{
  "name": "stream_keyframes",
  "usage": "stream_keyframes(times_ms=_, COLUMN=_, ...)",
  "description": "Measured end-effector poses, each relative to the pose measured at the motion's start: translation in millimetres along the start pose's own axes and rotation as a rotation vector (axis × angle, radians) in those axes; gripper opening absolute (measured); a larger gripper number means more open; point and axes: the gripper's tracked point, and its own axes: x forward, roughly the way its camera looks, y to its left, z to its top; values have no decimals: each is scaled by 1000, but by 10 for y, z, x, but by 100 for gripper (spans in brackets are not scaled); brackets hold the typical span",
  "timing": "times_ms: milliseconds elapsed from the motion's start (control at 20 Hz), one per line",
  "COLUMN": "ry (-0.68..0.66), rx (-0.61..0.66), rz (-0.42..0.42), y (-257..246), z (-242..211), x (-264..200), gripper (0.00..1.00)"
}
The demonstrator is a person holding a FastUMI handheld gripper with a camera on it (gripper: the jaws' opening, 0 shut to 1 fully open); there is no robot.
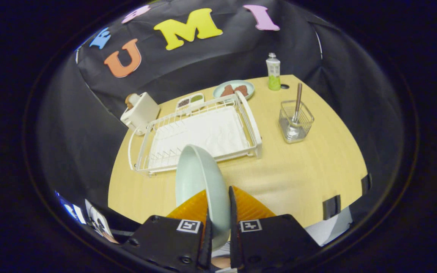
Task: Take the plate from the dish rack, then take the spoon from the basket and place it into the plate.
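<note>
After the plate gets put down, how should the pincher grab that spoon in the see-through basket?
The gripper is shut on the plate now. The spoon stands nearly upright in the basket, bowl down, handle poking above the rim. I would grip the bare upper handle, coming down from above with one finger on each side, then lift straight up. The basket walls block a lower, sideways grab.

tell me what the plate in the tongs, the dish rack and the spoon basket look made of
Plate: likely glazed ceramic or melamine, pale green, smooth sheen, clamped between the tongs.
Dish rack: white coated wire, thin bars.
Basket: clear plastic or glass, see-through; spoon inside looks metal.
</note>
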Motion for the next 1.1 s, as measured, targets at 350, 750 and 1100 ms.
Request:
stream_keyframes(times_ms=350, ry=89, rx=74, rz=89, y=-282, z=-251, x=554, gripper=25)
stream_keyframes(times_ms=750, ry=170, rx=235, rz=174, y=-606, z=-266, x=877, gripper=32)
stream_keyframes(times_ms=1100, ry=122, rx=125, rz=60, y=-844, z=-237, x=813, gripper=65)
